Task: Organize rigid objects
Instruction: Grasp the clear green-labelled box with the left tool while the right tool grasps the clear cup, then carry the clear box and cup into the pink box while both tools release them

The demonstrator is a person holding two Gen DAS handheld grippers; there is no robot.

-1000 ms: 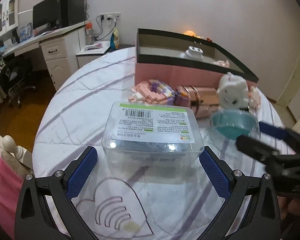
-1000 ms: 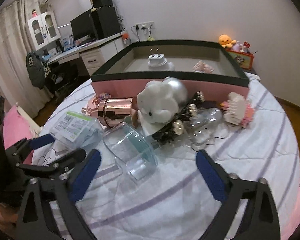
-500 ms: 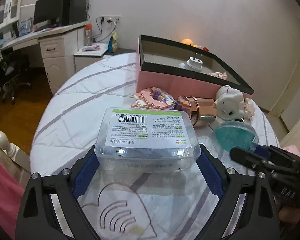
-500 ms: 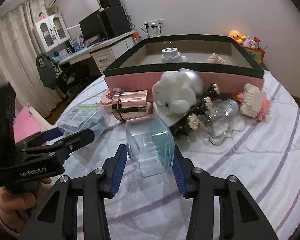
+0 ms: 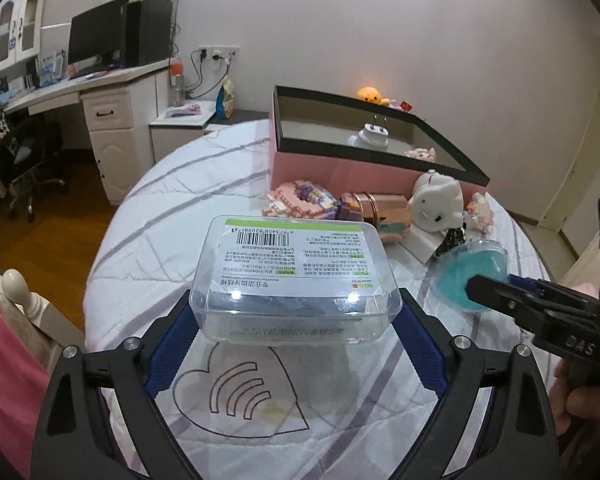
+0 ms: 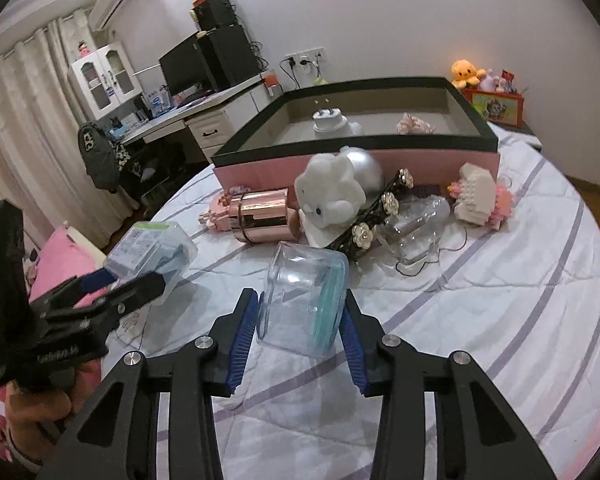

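Observation:
A clear plastic box [image 5: 296, 268] with a white barcode label hangs a little above the round quilted table [image 5: 160, 240]. My left gripper [image 5: 296, 320] is shut on it, blue pads pressing its two short sides. In the right wrist view the same box [image 6: 148, 244] sits at the left in that gripper [image 6: 136, 280]. My right gripper [image 6: 300, 304] is closing tight on a clear jar [image 6: 304, 292] with a teal lid, pads against both sides. The jar [image 5: 472, 268] is tilted. Behind stands a pink storage box [image 6: 380, 160] with a black rim.
The pink box holds a white plug adapter [image 6: 328, 122] and a small pink toy [image 6: 414, 124]. In front of it lie a rose-gold cylinder [image 6: 262, 216], white plush [image 6: 332, 196], flowered hairband [image 6: 376, 216], clear bottle [image 6: 416, 224] and brick models [image 6: 480, 196]. A desk stands beyond the table's left edge.
The right jaws went from wide open to shut on the jar, which now tilts up. The left jaws closed onto the clear box and raised it off the table.

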